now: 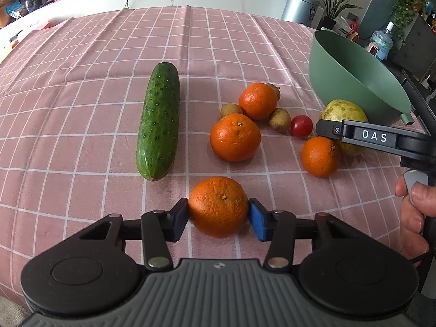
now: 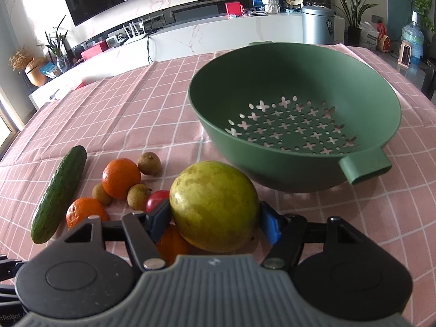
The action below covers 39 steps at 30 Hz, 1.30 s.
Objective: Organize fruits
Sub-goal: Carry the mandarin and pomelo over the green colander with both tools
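Your left tongs (image 1: 218, 212) are clamped on a mandarin (image 1: 218, 206) at 6 o'clock in the left wrist view, both pads pressed against its sides, the fruit sitting on the pink checked worktop (image 1: 81, 136). Up at 11 o'clock from it lies the cucumber (image 1: 159, 125), lengthwise and well apart from the rest. At 12 to 1 o'clock you've got two more mandarins, the nearer one (image 1: 235, 137) and the farther one (image 1: 258, 100), with small brown longans (image 1: 279, 119) tucked around them and a cherry tomato (image 1: 301, 126) just beside. Another mandarin (image 1: 320, 156) sits at 2 o'clock, touching the big yellow-green fruit (image 1: 343, 111).

Over to your right tongs (image 2: 214, 218): they're closed on that yellow-green fruit (image 2: 214, 207), a pad tight against each side, dead centre in the right wrist view. The green colander (image 2: 272, 92) stands just behind it at 1 o'clock, holed bottom bare, its handle stub (image 2: 366, 167) pointing towards you. Your hand (image 1: 414, 218) shows at 3 o'clock in the left view, gripping the right handle
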### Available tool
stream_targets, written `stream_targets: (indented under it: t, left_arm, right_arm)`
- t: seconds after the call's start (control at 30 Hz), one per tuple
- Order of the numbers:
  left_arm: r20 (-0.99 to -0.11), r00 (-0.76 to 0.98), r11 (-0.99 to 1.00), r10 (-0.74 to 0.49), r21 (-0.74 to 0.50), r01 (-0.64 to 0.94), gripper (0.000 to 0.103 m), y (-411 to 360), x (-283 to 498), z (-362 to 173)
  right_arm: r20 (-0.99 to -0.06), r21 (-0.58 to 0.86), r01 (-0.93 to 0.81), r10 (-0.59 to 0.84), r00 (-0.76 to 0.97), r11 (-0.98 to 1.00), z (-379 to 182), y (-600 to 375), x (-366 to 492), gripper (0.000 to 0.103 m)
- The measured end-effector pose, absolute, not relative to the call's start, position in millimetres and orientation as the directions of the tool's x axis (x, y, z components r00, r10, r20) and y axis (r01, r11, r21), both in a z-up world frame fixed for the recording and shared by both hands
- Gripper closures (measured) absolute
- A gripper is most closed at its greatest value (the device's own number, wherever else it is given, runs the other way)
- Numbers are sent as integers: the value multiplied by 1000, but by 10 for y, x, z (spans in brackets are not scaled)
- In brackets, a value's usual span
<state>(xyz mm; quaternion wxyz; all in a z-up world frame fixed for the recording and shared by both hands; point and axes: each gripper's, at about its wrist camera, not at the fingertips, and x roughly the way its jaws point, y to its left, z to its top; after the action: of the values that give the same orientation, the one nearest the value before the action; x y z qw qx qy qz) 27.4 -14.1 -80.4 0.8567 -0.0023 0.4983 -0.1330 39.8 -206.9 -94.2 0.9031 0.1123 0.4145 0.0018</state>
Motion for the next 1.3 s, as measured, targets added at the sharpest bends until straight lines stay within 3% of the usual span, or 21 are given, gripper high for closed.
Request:
stream_targets:
  t: [0.57, 0.73, 0.93, 1.13, 1.3]
  left_arm:
    - [-829, 498, 952, -255, -124, 281, 50, -320, 201, -454]
    - [-820, 489, 904, -297, -77, 420, 50, -574, 231, -284]
    - [-775, 462, 795, -431, -84, 601, 50, -1013, 438, 51]
    - [-755, 408, 596, -513, 30, 803, 50, -1588, 712, 349]
    - [-771, 383, 440, -508, 150, 886, 50, -1974, 903, 277]
  right_arm:
    - [-742, 287, 87, 164, 650, 954, -626, -2305, 118, 39]
    - [-718, 299, 45, 194, 669, 953, -266, -2407, -99, 40]
    - [-661, 265, 0, 181, 728, 964, 241, -2711, -104, 39]
    - [-650, 151, -137, 203, 732, 979, 450, -3144, 228, 39]
    - [-689, 66, -281, 248, 681, 957, 338, -3420, 589, 39]
